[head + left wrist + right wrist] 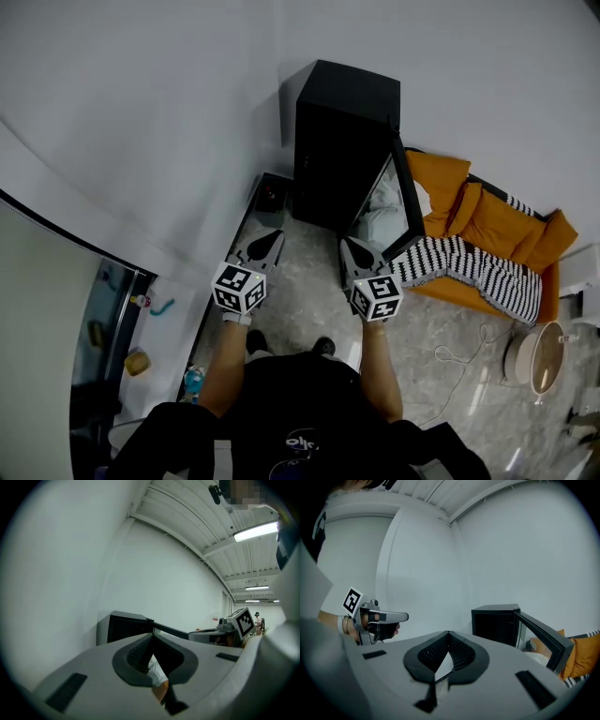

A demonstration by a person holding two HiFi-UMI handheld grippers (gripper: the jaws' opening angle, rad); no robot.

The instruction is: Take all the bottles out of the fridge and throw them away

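A black mini fridge (342, 141) stands against the white wall with its door (401, 202) swung open to the right. Its inside is dark and no bottle shows in it. My left gripper (267, 246) and right gripper (356, 255) hover side by side above the floor, just short of the fridge. Both have their jaws closed with nothing between them. In the left gripper view the shut gripper (151, 641) points at the fridge (124, 627). In the right gripper view the shut gripper (448, 637) sits left of the fridge (494, 623) and its door (543, 637).
An orange sofa (487, 225) with a striped blanket (469, 267) stands right of the fridge. A small dark box (270, 197) sits at the fridge's left. A round bin-like thing (542, 361) and a cable (459, 356) lie at the right. A blue bottle (193, 380) stands at the lower left.
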